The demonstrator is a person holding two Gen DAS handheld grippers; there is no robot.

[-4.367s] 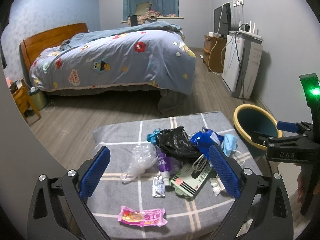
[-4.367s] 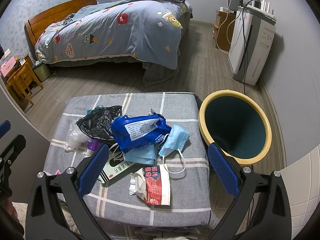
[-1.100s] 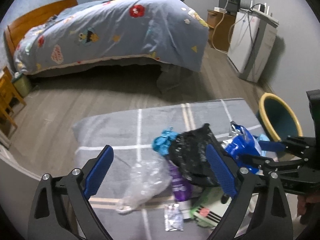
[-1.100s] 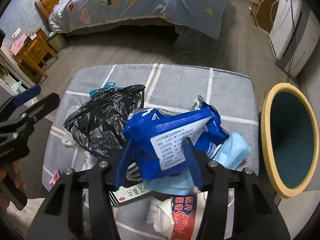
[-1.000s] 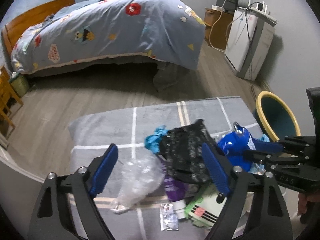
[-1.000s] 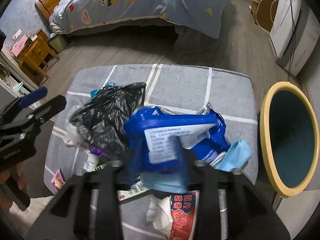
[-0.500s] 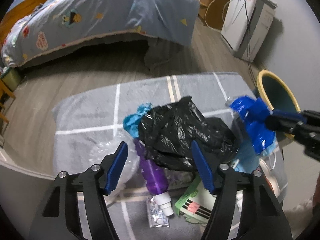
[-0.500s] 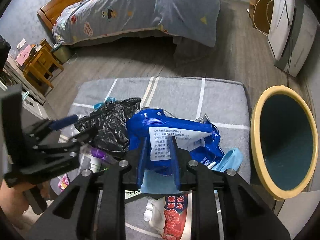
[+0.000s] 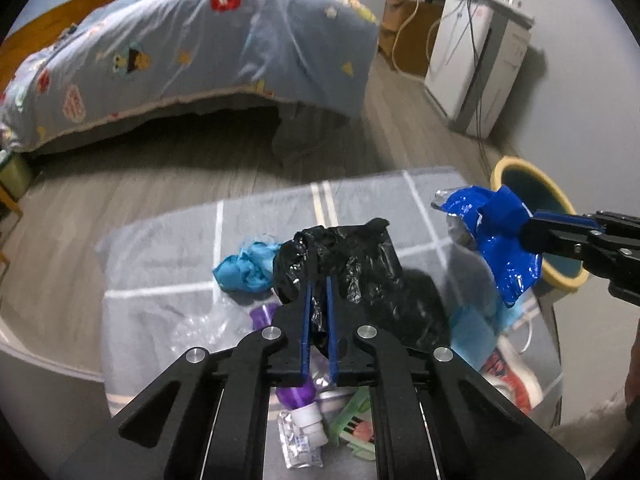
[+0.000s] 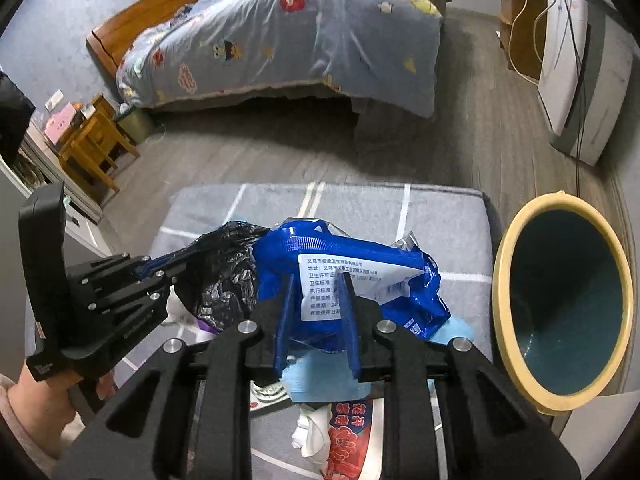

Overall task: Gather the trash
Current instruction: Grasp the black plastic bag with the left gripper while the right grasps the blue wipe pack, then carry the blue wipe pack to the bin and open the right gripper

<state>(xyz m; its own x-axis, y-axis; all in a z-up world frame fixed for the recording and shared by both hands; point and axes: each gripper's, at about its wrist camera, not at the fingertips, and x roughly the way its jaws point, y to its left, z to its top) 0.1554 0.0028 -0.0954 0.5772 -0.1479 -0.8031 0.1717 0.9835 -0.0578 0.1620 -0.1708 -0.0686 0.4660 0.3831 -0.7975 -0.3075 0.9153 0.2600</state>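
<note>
Here the black bag (image 9: pixel 352 264) is pinched between the nearly closed fingers of the left gripper (image 9: pixel 319 292), bunched up above the grey checked cushion (image 9: pixel 168 240) near its middle; whether its lower folds touch the cloth cannot be told. To its right, the blue packet (image 10: pixel 352 276) is clamped in the right gripper (image 10: pixel 316 292), its white printed label facing up, raised off the cushion toward the right edge. In the left wrist view that packet (image 9: pixel 500 248) hangs in front of the near rim of the bin (image 9: pixel 516 166), a yellow-rimmed tub with a dark teal inside that stands on the floor just beside the cushion's right side. Left of the black bag lies a crumpled teal glove (image 9: pixel 244 268). Under and nearer than the bag are a clear plastic wrap (image 9: pixel 192 328), a purple bottle (image 9: pixel 296 394) with a white cap, a small foil sachet (image 9: pixel 300 446) and a green box (image 9: pixel 356 432). Near the right corner lie a light-blue mask (image 10: pixel 324 384) and a red patterned tissue pack (image 10: pixel 348 436). Farther off stand a bed (image 10: pixel 280 32) with a blue quilt and, at far right, a white appliance (image 10: pixel 572 76).
</note>
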